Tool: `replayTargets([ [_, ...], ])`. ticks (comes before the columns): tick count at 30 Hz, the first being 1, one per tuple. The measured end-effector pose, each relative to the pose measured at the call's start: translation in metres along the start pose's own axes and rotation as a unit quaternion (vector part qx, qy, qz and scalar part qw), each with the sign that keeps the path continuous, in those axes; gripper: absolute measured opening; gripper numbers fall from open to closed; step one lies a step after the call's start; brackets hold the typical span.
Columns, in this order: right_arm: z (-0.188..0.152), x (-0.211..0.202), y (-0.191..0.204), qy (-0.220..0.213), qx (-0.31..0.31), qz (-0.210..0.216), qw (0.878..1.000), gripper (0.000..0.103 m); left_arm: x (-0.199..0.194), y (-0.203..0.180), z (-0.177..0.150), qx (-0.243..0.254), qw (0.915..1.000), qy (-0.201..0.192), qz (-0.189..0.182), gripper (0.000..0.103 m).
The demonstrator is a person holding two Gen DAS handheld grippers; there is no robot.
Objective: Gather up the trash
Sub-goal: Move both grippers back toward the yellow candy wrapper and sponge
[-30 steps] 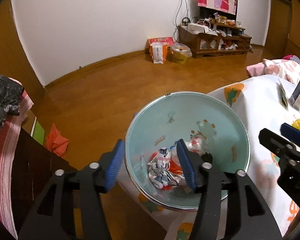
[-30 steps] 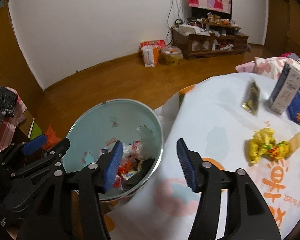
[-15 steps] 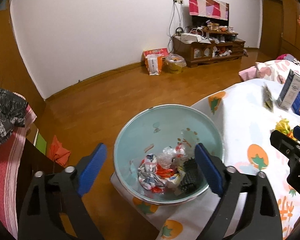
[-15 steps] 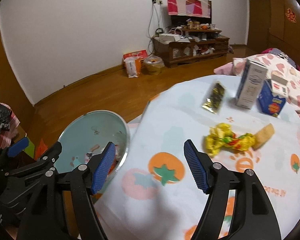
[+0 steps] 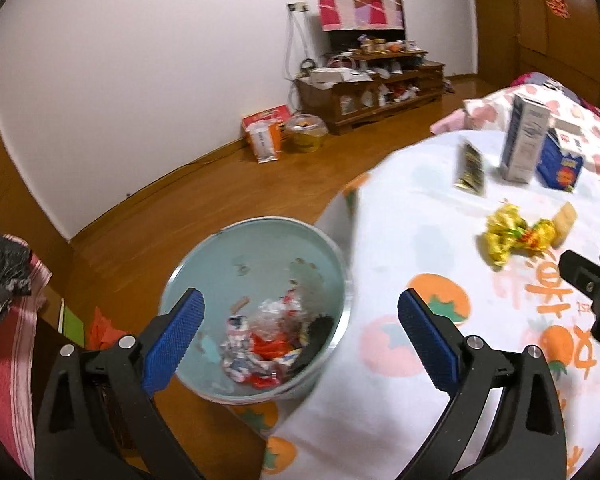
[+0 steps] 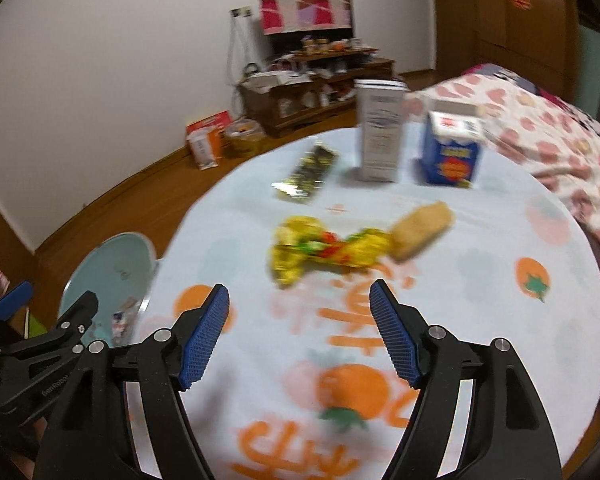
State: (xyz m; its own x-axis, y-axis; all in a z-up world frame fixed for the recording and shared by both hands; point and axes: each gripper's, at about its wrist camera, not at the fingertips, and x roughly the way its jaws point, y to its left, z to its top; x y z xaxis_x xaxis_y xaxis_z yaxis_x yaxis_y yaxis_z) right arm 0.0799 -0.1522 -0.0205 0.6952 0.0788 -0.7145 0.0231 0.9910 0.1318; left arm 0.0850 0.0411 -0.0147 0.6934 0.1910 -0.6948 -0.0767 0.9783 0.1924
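My left gripper [image 5: 298,296] hovers over the edge of the light blue bin [image 5: 260,228], its jaws opening with nothing between them. Crumpled wrappers [image 5: 268,340] lie in the bin's bottom. My right gripper [image 6: 298,286] is open and empty above the tomato-print tablecloth [image 6: 500,320]. Just ahead of it lies a crumpled yellow wrapper [image 6: 324,248] with a tan biscuit piece [image 6: 420,228] at its right end. Further back are a dark gold sachet [image 6: 306,176], a white carton [image 6: 380,136] and a blue carton [image 6: 454,152].
The bin stands on the wood floor against the round table's left edge. A pink heart-print blanket [image 6: 548,140] lies behind the table at the right. Striped cloth [image 5: 8,340] is at the left. A low cabinet [image 5: 372,92] and bags stand by the far wall.
Both grippers have swung right, from over the bin toward the table. The left jaws have spread much wider and the right jaws somewhat wider. The yellow wrapper is now ahead of the right gripper.
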Motion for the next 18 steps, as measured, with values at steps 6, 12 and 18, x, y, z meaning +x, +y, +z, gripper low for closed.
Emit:
replayTargets([
  [6,-0.006,-0.003,-0.047,0.001,0.036,-0.034,0.999,0.072,0.006,-0.028,0.001,0.016,0.9996,0.005,-0.024,0.096],
  [12,-0.009,0.006,-0.090,0.010,0.064,-0.070,0.995,0.067,0.021,-0.051,-0.001,0.030,0.9979,0.020,-0.055,0.095],
  [18,0.010,0.021,-0.106,0.006,0.081,-0.070,0.994,0.066,0.035,-0.074,0.009,0.053,0.9951,0.021,-0.080,0.093],
])
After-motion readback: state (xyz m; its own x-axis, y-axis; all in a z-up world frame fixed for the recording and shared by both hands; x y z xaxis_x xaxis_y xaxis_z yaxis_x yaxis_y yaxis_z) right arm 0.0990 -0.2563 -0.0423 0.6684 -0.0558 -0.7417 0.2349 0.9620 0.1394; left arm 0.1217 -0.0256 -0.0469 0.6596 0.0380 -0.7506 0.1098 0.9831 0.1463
